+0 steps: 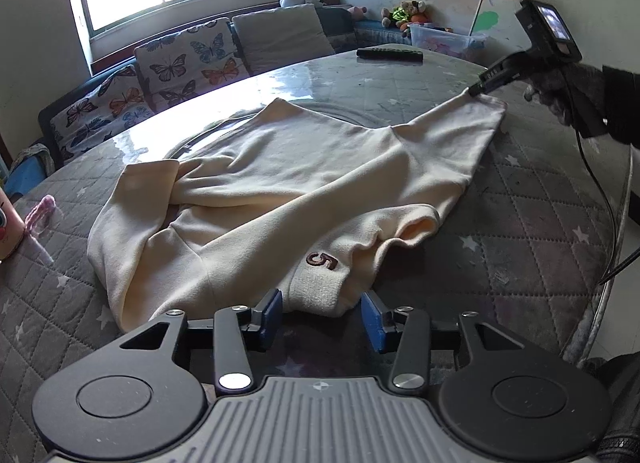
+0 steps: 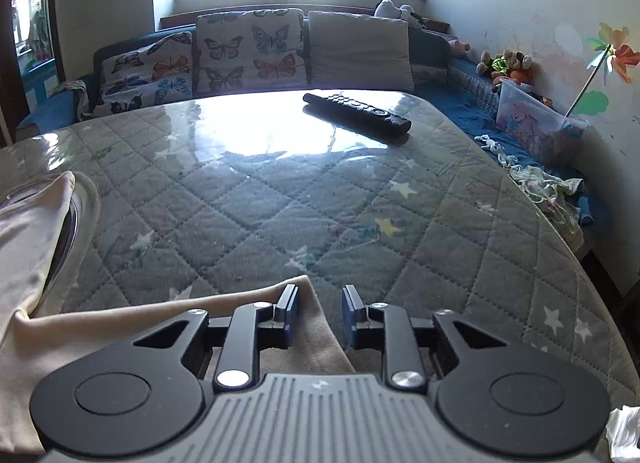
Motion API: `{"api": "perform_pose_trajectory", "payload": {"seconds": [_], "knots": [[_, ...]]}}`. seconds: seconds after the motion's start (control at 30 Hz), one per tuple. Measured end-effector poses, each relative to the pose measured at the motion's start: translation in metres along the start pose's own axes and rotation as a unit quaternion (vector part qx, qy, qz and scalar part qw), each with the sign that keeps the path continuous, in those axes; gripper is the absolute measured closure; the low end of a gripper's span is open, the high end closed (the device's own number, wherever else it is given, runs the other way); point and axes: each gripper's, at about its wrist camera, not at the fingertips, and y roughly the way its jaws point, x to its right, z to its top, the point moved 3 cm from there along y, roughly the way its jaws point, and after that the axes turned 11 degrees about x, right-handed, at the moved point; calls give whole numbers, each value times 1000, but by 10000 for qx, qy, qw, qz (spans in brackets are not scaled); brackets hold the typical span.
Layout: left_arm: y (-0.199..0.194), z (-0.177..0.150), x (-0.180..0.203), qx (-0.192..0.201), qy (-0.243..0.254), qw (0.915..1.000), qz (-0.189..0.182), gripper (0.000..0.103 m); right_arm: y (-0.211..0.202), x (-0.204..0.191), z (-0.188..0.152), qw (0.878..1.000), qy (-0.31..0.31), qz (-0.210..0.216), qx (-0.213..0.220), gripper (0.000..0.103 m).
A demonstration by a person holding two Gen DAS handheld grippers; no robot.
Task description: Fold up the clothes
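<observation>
A cream sweatshirt [image 1: 288, 183] lies rumpled on the quilted table, one sleeve crossing its body. The cuff [image 1: 320, 287], marked with a brown "5", lies between the spread blue pads of my left gripper [image 1: 322, 313], which is open. My right gripper [image 1: 480, 89] is at the garment's far right corner. In the right wrist view the right gripper [image 2: 320, 305] is open, its jaws apart over the corner of the cream cloth [image 2: 304, 303], which lies beside the left finger. The rest of the sweatshirt [image 2: 28, 231] shows at the left.
A black remote [image 2: 356, 113] lies at the far side of the grey star-quilted table [image 2: 280, 203]. A sofa with butterfly cushions [image 2: 248, 51] stands behind. A clear toy box [image 2: 536, 123] sits at the right wall. A pink cup [image 1: 8, 223] stands at the table's left.
</observation>
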Motion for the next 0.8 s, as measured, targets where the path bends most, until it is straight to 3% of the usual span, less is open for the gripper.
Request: {"api": "perform_pose_trajectory", "payload": {"seconds": [0.13, 0.2, 0.43, 0.5, 0.67, 0.8], "knots": [[3, -2, 2, -17, 92, 10000, -30, 56, -16, -10, 9, 9996, -132, 253, 62, 77], [4, -2, 3, -3, 169, 9998, -52, 56, -27, -21, 13, 9984, -261, 486, 84, 67], [-3, 2, 4, 125, 463, 9988, -53, 56, -68, -75, 31, 9832, -976, 1531, 157, 65], [-2, 2, 5, 154, 578, 9982, -98, 56, -80, -93, 35, 9747, -1237, 1853, 155, 58], [7, -3, 8, 70, 726, 9972, -175, 57, -107, -135, 35, 9482, -1952, 2501, 143, 52], [9, -6, 9, 91, 760, 9968, -208, 78, -124, -174, 15, 9172, -2580, 3037, -22, 51]]}}
